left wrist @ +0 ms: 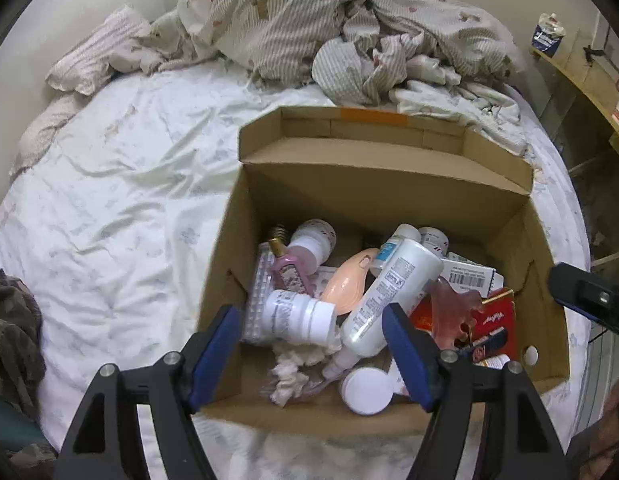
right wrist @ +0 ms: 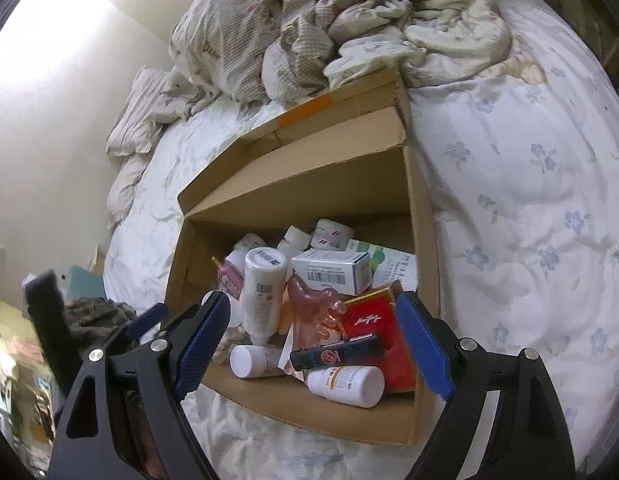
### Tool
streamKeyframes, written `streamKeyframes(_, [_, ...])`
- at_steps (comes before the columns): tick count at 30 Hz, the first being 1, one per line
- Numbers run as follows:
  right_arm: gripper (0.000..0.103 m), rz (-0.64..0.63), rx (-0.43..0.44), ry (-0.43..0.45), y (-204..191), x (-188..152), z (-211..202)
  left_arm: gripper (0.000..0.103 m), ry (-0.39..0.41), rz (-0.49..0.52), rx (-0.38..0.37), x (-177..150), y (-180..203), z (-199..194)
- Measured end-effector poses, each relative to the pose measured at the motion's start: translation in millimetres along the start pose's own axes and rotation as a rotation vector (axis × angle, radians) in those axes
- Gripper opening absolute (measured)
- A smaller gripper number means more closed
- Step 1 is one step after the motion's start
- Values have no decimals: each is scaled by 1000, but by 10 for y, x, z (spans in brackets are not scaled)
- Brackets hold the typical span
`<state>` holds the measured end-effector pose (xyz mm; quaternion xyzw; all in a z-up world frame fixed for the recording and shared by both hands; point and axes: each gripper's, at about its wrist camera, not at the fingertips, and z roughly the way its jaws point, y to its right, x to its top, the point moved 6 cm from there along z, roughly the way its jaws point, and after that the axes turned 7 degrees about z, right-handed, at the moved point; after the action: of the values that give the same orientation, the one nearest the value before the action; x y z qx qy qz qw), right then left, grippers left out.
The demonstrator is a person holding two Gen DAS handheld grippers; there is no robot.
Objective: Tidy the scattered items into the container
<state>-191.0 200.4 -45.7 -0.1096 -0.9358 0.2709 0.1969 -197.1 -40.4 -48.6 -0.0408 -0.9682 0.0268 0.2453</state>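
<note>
Two claws over the bed (left wrist: 121,184), both spread wide, nothing held. Crumpled striped bedding (left wrist: 329,20) piled at the bed's far end. Cardboard box (left wrist: 389,184) sits on the bed toward its near right side, flaps open, far flap touching the bedding. Left claw (left wrist: 313,334) hangs above the box's near left corner; right claw (right wrist: 315,330) above its near edge. Inside the box, largest down: red booklet (right wrist: 383,330), tall white lotion bottle (left wrist: 389,296), white carton with barcode (right wrist: 329,270), pink hand-shaped piece (right wrist: 309,306), peach soap-like item (left wrist: 345,282), black lighter (right wrist: 335,354), white jar lid (left wrist: 367,391).
</note>
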Motion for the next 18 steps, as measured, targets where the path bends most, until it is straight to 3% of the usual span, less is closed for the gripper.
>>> streamKeyframes(6, [88, -57, -1, 15, -85, -44, -59, 75, 0, -31, -79, -141, -81, -323])
streamKeyframes(12, [88, -115, -19, 38, -141, -260, -295, 75, 3, -47, -79, -413, -103, -575])
streamKeyframes(15, [88, -177, -41, 53, -190, -402, -417, 75, -11, -2, -72, -555, -56, -601])
streamKeyframes(18, [88, -210, -59, 71, -190, -546, -480, 81, 25, 54, -28, -650, 3, -588])
